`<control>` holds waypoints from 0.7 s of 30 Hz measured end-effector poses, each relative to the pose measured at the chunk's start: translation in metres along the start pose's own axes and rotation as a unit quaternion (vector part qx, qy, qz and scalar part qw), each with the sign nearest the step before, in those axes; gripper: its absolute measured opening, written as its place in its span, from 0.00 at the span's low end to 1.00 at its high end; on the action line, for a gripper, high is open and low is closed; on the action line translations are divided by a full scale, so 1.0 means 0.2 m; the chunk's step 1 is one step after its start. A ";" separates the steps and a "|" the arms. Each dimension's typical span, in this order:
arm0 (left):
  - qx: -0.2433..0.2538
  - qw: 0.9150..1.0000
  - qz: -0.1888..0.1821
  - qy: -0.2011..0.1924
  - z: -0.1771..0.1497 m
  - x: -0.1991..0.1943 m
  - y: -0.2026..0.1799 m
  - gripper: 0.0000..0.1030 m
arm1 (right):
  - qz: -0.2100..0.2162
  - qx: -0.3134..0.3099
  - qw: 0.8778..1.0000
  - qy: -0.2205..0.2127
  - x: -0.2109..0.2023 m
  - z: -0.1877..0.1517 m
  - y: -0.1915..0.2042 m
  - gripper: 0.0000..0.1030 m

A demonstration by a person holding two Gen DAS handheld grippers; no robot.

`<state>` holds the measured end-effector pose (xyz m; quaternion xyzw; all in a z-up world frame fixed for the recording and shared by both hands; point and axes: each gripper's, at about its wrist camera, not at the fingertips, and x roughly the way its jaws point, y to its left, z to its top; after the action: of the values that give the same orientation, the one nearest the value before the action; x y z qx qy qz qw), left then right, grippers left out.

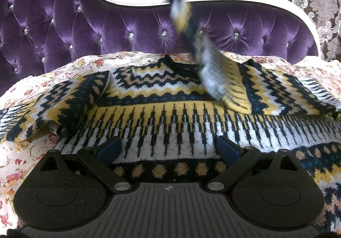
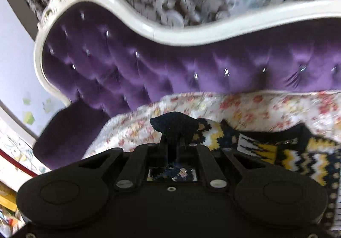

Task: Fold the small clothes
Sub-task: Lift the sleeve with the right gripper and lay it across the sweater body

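Folding step: sleeve fold on the sweater (image 1: 170,97), which lies flat on the bed's floral bedspread (image 1: 25,152), neckline toward the purple headboard (image 1: 64,25).
Sweater layout: one sleeve (image 1: 55,101) lies folded in on the side far from the raised one; the other sleeve (image 1: 187,20) is up in the air, a blurry streak in front of the headboard.
Right tongs (image 2: 173,131): pinched tight on the dark cuff (image 2: 174,123) of that raised sleeve, knit bunched above the tips, bedspread and headboard behind it all smeared.
Left tongs (image 1: 168,148): spread wide, nothing between the blue pads (image 1: 109,149), low over the white-and-black band near the hem, on the side of the sweater away from the headboard. Can't tell if they press on the knit.
Next move, my guess: carry the cuff across the chest and lay that sleeve flat over the body, then let go.
Needs: keep the body from dragging along, and drop the sleeve without a twist.
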<state>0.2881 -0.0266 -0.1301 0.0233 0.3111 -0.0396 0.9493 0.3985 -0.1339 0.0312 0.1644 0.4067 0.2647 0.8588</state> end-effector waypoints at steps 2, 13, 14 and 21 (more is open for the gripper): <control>0.000 1.000 0.000 0.000 0.00 0.00 0.00 0.95 | -0.002 -0.003 1.000 0.009 0.06 -0.03 0.01 0.14; 0.001 1.000 0.001 -0.001 0.00 0.00 0.00 0.95 | 0.015 0.005 1.000 -0.016 0.02 -0.08 -0.09 0.60; 0.001 1.000 0.001 -0.001 0.00 0.00 0.00 0.95 | 0.010 0.006 1.000 -0.021 0.01 -0.08 -0.11 0.60; 0.001 1.000 0.001 -0.001 0.00 0.00 0.00 0.95 | -0.101 0.006 0.993 -0.062 -0.20 -0.25 -0.40 0.60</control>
<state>0.2872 -0.0273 -0.1304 0.0240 0.3100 -0.0391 0.9496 0.3634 -0.2174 -0.0155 0.1434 0.3690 0.1638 0.9036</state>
